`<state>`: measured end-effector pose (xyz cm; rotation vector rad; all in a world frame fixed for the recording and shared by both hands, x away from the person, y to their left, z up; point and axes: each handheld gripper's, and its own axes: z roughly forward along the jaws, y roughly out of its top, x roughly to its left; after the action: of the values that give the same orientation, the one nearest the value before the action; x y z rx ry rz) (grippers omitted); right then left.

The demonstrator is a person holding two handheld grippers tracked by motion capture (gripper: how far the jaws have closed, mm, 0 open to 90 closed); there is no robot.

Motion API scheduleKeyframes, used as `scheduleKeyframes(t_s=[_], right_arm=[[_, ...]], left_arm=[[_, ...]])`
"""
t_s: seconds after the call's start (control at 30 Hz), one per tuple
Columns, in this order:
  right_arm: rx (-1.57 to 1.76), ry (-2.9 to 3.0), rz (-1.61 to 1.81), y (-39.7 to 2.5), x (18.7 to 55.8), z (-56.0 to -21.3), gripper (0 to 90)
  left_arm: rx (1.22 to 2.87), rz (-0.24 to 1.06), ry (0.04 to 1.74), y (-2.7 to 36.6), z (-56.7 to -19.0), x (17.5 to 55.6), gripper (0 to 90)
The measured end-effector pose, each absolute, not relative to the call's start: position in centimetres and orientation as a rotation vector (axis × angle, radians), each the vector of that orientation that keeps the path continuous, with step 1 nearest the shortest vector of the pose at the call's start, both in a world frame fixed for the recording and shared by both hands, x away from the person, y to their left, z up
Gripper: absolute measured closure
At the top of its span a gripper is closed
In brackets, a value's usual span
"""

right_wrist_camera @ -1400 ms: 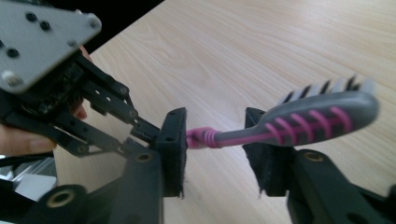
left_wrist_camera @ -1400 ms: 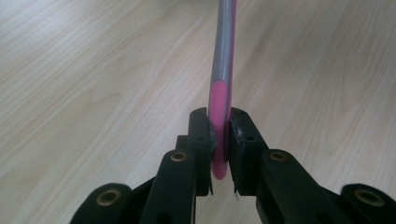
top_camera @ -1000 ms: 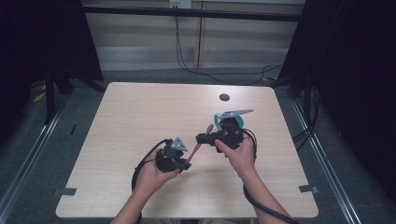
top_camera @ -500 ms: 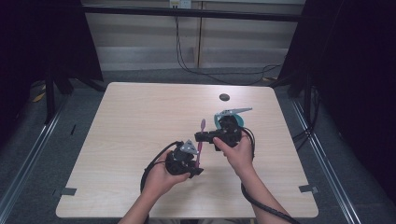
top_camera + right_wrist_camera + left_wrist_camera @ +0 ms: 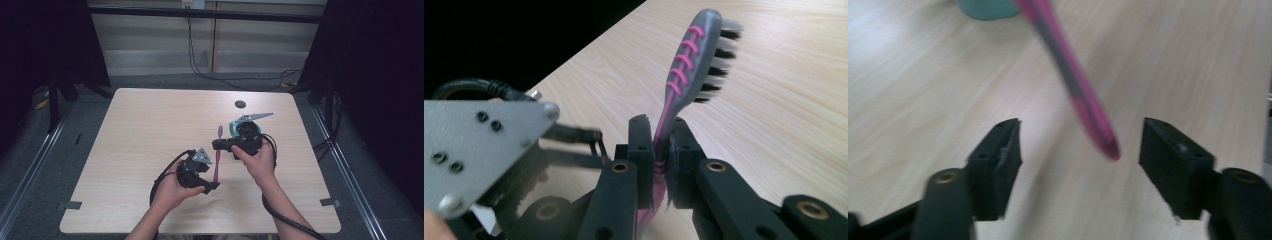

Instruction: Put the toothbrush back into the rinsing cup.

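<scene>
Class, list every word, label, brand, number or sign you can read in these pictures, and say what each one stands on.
None: no readable text on the toothbrush, the right tongs, the left tongs, the grey plate or the table.

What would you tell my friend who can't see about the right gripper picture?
The right gripper has its two black jaws shut on the neck of a pink and grey toothbrush, whose black bristles point to the right above a pale wooden table. The left gripper, with its grey plate, is close by on the left.
</scene>
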<state>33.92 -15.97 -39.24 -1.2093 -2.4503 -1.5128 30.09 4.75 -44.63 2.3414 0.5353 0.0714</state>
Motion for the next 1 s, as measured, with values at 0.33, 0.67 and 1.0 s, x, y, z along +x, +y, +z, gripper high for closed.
scheduleKeyframes(t_s=[0.33, 0.67, 1.0], right_arm=[[-1.229, -2.497, -1.516, -17.8, 33.7, -38.3, 83.3], [-1.235, -2.508, -1.524, -18.5, 33.7, -37.9, 83.3], [-1.239, -2.532, -1.518, -19.2, 33.8, -37.2, 83.3]], left_arm=[[2.383, 0.130, 0.546, 6.8, -45.9, 30.7, 19.0], [2.411, 0.151, 0.537, 8.4, -47.0, 31.0, 17.2], [2.400, 0.162, 0.589, 9.0, -48.5, 31.1, 17.1]])
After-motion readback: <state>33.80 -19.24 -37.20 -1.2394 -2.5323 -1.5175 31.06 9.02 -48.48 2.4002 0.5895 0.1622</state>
